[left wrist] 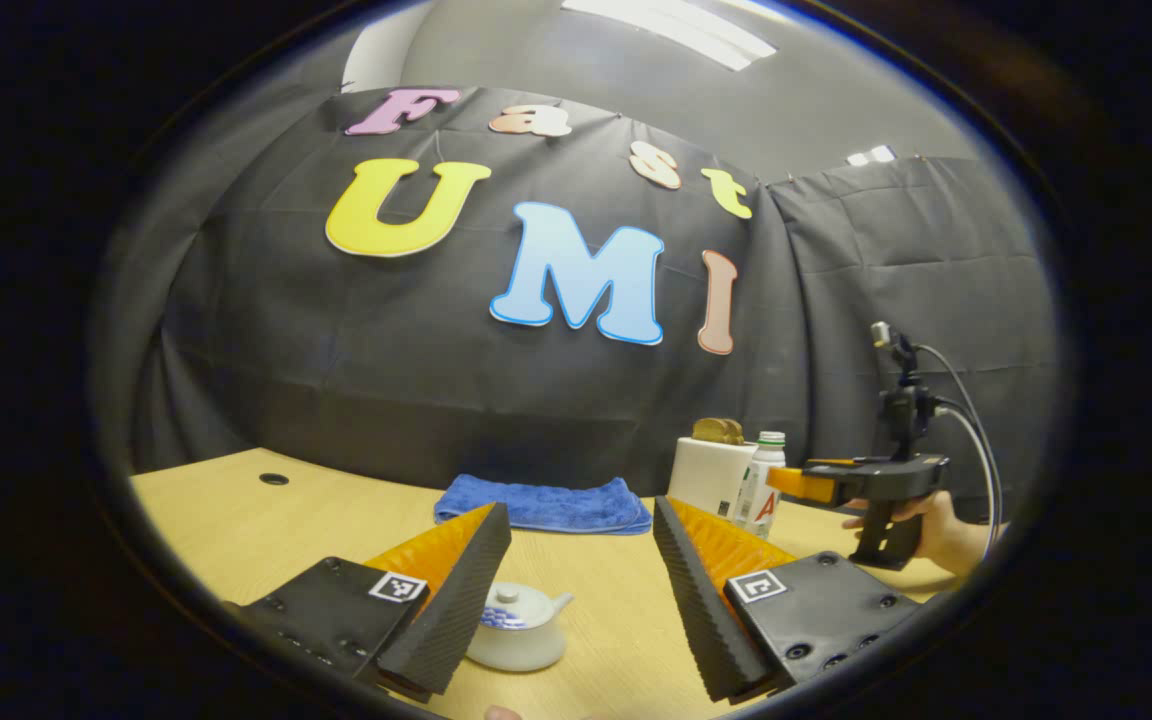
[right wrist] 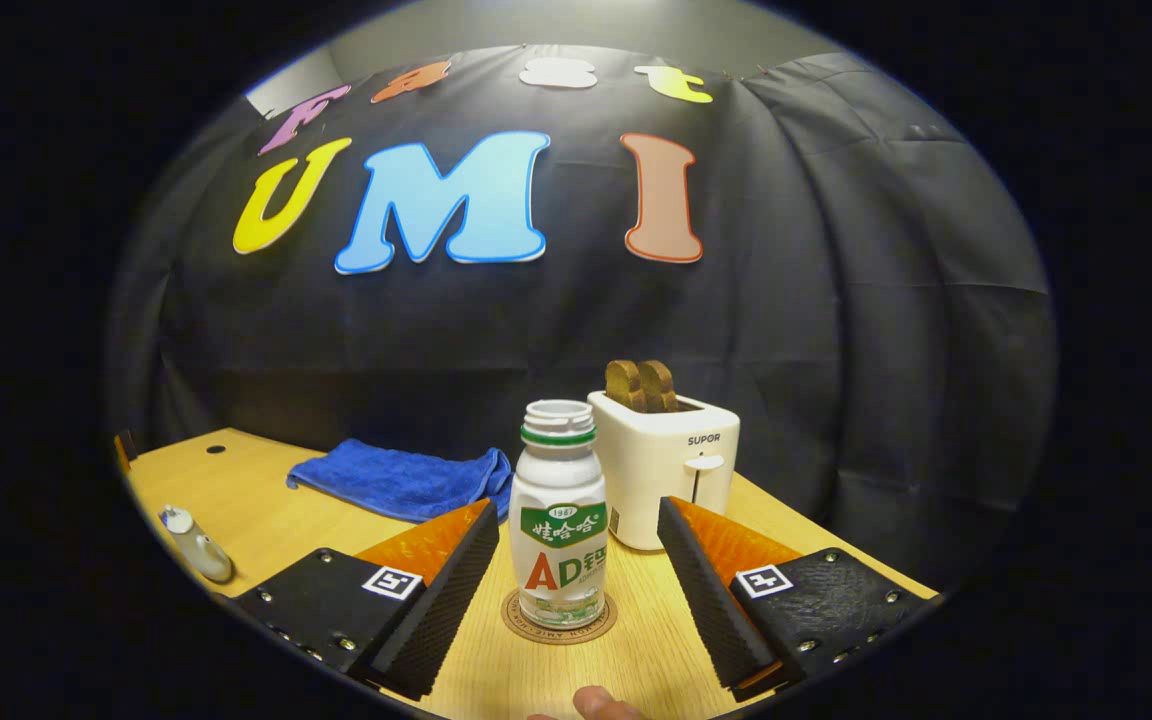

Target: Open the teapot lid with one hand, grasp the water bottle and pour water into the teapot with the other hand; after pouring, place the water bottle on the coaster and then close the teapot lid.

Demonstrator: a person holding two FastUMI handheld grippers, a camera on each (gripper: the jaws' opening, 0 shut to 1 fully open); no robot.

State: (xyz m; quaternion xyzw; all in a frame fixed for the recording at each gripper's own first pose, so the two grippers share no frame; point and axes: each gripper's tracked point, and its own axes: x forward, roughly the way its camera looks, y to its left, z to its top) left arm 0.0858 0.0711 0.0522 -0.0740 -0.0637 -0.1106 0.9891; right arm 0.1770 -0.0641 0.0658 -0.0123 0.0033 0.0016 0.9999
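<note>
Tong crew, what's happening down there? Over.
Both tongs open: left tongs over lidded teapot, right tongs flanking water bottle on coaster. Nothing blocking.

The left gripper (left wrist: 582, 545) is held level with its 2 fingers spread wide apart, the right gripper (right wrist: 576, 550) likewise holds its 2 fingers parted, and a hand (left wrist: 941, 530) grips the right gripper's handle.

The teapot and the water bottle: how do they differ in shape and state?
The teapot is low and round; the water bottle is tall and narrow. The teapot has its lid on; the water bottle's mouth is uncapped. The water bottle stands on a coaster; the teapot sits on the bare table. Both are mostly white and upright.
</note>
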